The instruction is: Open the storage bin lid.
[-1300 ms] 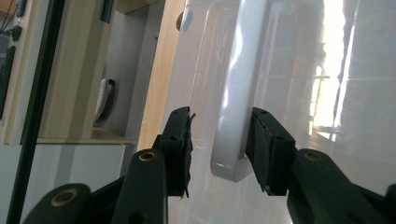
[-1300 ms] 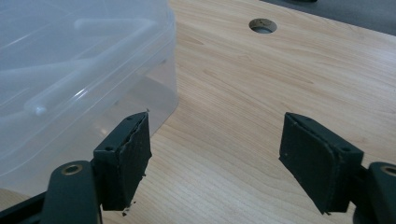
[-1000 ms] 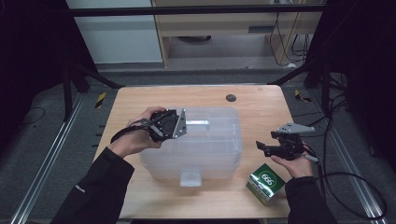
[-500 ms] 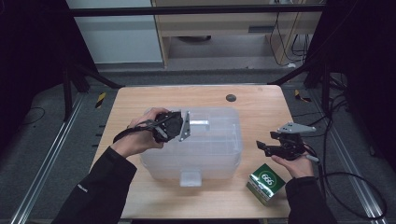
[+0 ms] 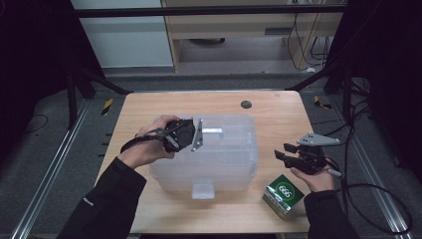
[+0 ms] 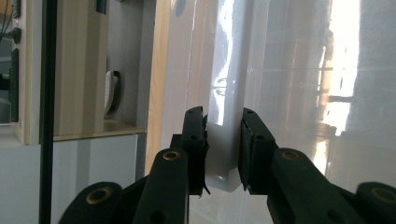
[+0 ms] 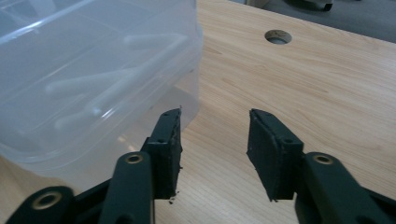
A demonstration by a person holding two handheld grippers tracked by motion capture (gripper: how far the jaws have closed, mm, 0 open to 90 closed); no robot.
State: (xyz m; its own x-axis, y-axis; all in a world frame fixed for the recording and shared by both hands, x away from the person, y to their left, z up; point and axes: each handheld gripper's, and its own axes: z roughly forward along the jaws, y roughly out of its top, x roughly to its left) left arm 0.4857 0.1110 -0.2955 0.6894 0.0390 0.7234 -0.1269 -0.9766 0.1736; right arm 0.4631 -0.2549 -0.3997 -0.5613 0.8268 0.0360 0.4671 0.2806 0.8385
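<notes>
A clear plastic storage box (image 5: 224, 159) with a lid stands in the middle of the wooden table (image 5: 278, 114). My left gripper (image 5: 191, 134) lies over the lid's left part, held by a hand. In the left gripper view its jaws (image 6: 222, 119) are shut on a white plastic handle (image 6: 224, 140) of the lid. My right gripper (image 5: 282, 155) hovers right of the box, open, with nothing between its jaws. In the right gripper view it (image 7: 215, 119) points at bare wood beside the box's corner (image 7: 93, 70).
A green carton (image 5: 283, 194) marked 666 stands at the front right, just in front of the right hand. A round dark hole (image 5: 246, 104) sits in the table behind the box. Cables trail off the right edge. Bare wood lies behind and to the right of the box.
My left gripper has shifted slightly to the right over the lid. The right gripper and the green carton have stayed put.
</notes>
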